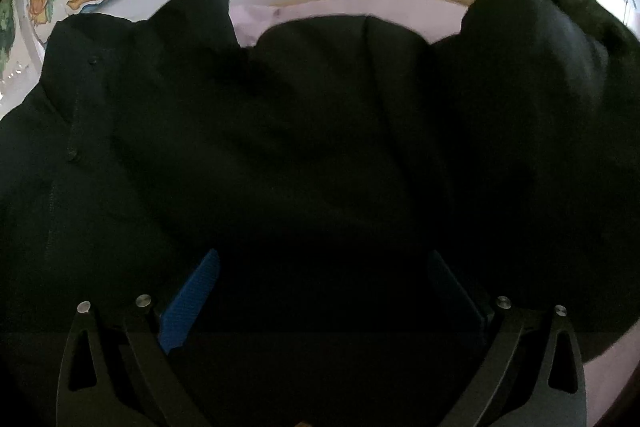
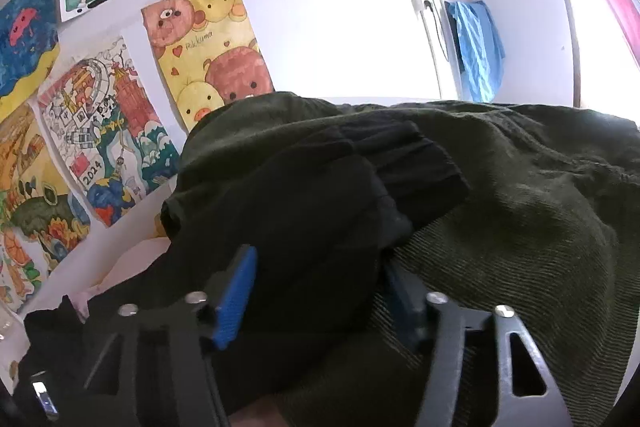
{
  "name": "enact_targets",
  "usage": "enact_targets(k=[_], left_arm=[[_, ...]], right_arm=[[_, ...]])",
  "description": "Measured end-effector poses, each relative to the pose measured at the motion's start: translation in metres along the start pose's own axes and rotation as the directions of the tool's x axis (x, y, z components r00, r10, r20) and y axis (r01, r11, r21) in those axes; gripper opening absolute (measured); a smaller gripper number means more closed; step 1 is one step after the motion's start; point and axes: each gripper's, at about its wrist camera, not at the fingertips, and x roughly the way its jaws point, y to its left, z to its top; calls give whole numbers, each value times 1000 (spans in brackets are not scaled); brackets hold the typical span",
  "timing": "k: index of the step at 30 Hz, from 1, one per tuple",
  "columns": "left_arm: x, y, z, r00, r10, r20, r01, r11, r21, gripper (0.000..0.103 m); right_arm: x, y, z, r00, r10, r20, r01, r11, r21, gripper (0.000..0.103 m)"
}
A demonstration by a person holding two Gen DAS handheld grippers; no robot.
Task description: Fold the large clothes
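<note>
At the bottom of the left wrist view, the left hand-held gripper (image 1: pixel 320 291) is seen spread wide, its blue pads (image 1: pixel 192 301) set apart over dark cloth. The black jacket (image 1: pixel 280 131) fills the frame just ahead of it and beneath it, reaching up to a pale surface (image 1: pixel 320 9) at the upper centre. In the right wrist view, the right hand-held gripper (image 2: pixel 320 291) is seen pinching a bunched fold of the black jacket (image 2: pixel 288 211) at lower centre. An olive ribbed garment (image 2: pixel 520 227) is spread to the right. Colourful drawings (image 2: pixel 120 131) are pinned on the wall at the left.
</note>
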Motion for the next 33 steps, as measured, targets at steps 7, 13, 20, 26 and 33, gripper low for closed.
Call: enact_targets(k=[7,13,20,26,33], left_arm=[[-15,16,2,999,-34,17,34,998,-43,102],[-73,58,8,982,-178,58,183,979,-94,102],[-176,116,7,929,-353,111,369,910,-191,102],[-215,193,-7,866,-442,234,498,805,-323,102],[-180,245,-30,739,-584,336,671,598,-437,102]], right_arm=[[-14,16,1,993,89,81,-83,993,-83,9],[-57,71,-8,931,321,171,-268,924,-273,9],[-104,187,-69,838,536,101,-375,701,-607,9],[-109,272,-146,815,570,-104,-437,487,-757,9],[-87,328,-258,798,417,-435,-558,239,-795,9]])
